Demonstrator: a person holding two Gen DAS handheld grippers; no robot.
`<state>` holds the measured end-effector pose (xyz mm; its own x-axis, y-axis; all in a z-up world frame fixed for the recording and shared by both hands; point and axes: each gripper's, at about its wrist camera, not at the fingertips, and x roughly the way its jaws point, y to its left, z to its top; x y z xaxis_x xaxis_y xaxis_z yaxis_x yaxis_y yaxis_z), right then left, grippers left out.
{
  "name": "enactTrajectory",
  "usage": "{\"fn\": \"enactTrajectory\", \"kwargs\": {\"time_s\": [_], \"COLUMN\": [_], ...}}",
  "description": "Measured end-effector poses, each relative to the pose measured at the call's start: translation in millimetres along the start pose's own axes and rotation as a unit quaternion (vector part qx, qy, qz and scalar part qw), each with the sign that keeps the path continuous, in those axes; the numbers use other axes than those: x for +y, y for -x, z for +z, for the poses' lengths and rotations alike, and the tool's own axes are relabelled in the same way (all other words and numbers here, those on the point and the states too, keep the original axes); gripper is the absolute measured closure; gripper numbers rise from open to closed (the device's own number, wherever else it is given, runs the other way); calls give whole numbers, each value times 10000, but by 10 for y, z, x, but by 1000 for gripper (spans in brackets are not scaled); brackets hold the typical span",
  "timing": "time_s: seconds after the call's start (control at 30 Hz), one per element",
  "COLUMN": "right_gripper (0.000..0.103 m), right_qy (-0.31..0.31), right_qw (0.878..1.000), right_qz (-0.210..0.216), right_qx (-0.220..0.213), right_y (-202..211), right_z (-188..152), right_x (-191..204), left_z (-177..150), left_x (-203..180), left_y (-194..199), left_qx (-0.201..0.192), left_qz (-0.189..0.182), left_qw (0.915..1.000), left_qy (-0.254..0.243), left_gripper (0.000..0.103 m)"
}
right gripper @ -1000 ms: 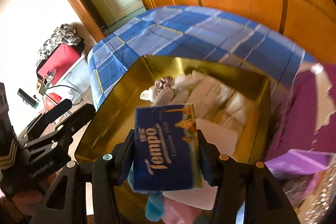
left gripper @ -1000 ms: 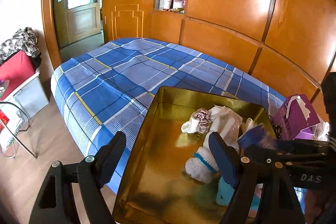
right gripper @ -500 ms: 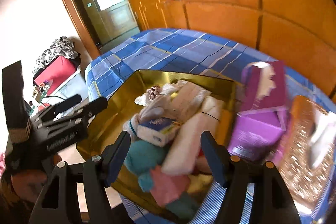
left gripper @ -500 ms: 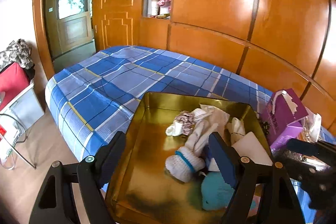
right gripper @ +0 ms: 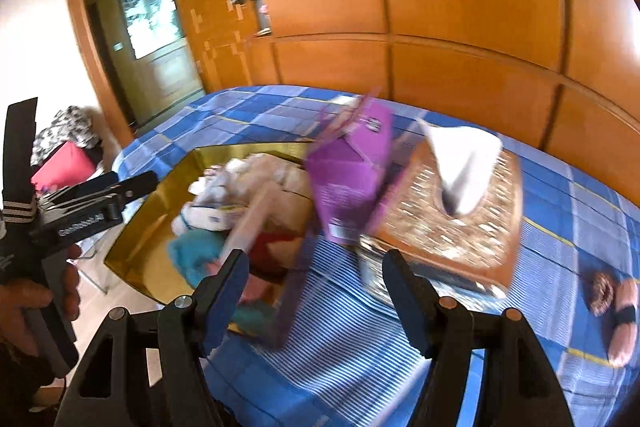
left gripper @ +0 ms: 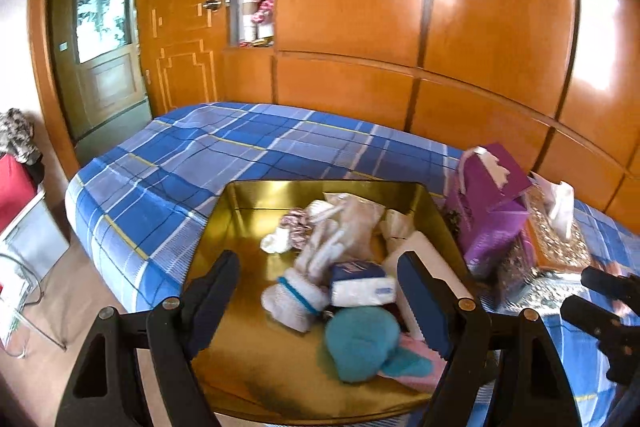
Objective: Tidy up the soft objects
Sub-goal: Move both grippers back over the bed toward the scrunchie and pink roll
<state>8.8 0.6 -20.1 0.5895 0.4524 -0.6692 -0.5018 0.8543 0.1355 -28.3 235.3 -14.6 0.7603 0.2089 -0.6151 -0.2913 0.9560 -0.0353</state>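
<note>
Two hand-held grippers empty, soft goods collected in the gold tray [left gripper: 240, 215].

Left hand-held gripper [left gripper: 318, 301] hangs wide over the tray, where socks [left gripper: 298, 297], tissue pack [left gripper: 362, 285] and teal cloth [left gripper: 362, 337] sit contained; right hand-held gripper [right gripper: 316, 301], also wide, faces the purple box [right gripper: 352, 171] on the bed [right gripper: 560, 247], probably the next pick.

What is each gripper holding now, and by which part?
Nothing. The left gripper and the right gripper are both open and empty; the tissue pack lies in the gold tray.
</note>
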Motion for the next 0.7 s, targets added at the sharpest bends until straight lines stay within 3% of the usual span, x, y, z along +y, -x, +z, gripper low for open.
{"fn": "enactTrajectory", "kwargs": {"time_s": [0.43,0.7], "right_gripper": [33,33], "right_qy": [-807,-1260], "right_qw": [9948,9847], "right_qz": [-619,-1196], "right_qx": [38,102], "right_y": [161,372], "right_z": [-335,-572], "right_x": [-583,-1087], "left_z": [-95,-93], "left_x": [-416,-759], "left_y": [63,163], "left_qx": [53,-18], "left_qz": [-367,-815], "left_qw": [9977,9910], "left_qy": [-563,-1066], "left_gripper": [22,22]}}
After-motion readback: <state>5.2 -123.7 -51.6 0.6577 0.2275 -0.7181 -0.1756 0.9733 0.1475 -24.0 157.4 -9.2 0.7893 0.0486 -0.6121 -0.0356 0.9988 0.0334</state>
